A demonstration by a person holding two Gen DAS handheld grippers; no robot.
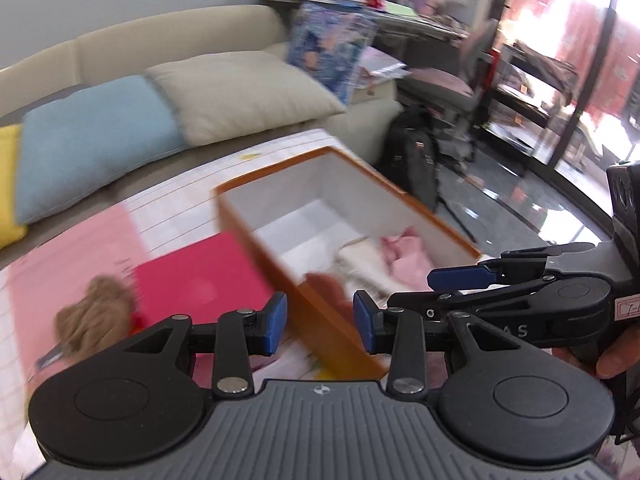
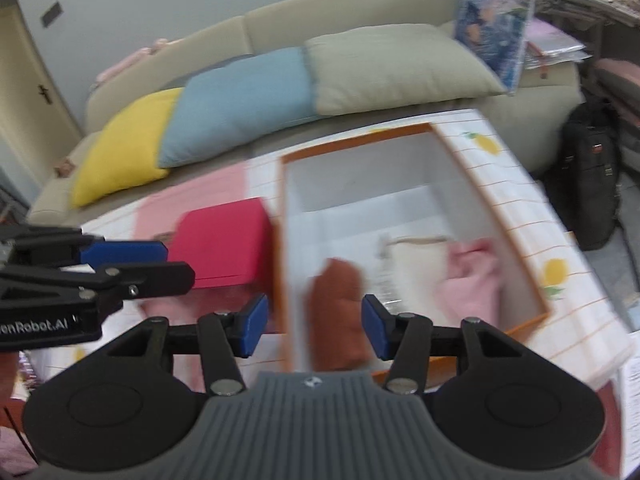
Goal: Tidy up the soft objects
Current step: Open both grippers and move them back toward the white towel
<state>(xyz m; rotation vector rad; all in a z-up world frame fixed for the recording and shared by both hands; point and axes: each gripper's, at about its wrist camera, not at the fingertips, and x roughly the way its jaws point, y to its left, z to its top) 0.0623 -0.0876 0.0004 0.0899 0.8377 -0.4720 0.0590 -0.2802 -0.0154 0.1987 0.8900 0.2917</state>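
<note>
Over the near end of an orange box (image 2: 472, 172), both grippers hang with jaws apart and nothing between the pads. Left gripper (image 1: 320, 322): blue pads clear of everything, released. Right gripper (image 2: 314, 330): also released; a rust-brown cloth (image 2: 340, 312) lies below the gap in the box, not pinched.

Hard to make out: both views smeared by motion blur. Rust-brown cloth shows only as a soft lump, its near end hidden behind the gripper body. In the left wrist view the same cloth (image 1: 326, 286) is barely a smudge at the box's near wall. A cream cloth (image 2: 412, 264) and a pink cloth (image 2: 476, 276) lie in the near right part of the box, folds unreadable. The far half of the box shows a bare white floor. A tan fuzzy thing (image 1: 94, 312) lies outside the box to the left, on the surface; cannot tell what it is. The right gripper's handle is cut off at the frame edge in the left view, with fingertips of a hand (image 1: 612, 364) just showing.

Surface: table with a white cloth (image 2: 532, 216) printed with orange grid lines and yellow lemons. A bright pink box (image 2: 224, 248) sits just left of the orange one, on a paler pink mat (image 1: 76, 248).

Room: beige sofa (image 2: 340, 8) behind the table, with yellow (image 2: 124, 144), blue (image 2: 240, 100) and beige (image 2: 400, 68) cushions. A black backpack (image 2: 592, 184) stands on the floor at right. Cluttered shelves far right, blurred.
</note>
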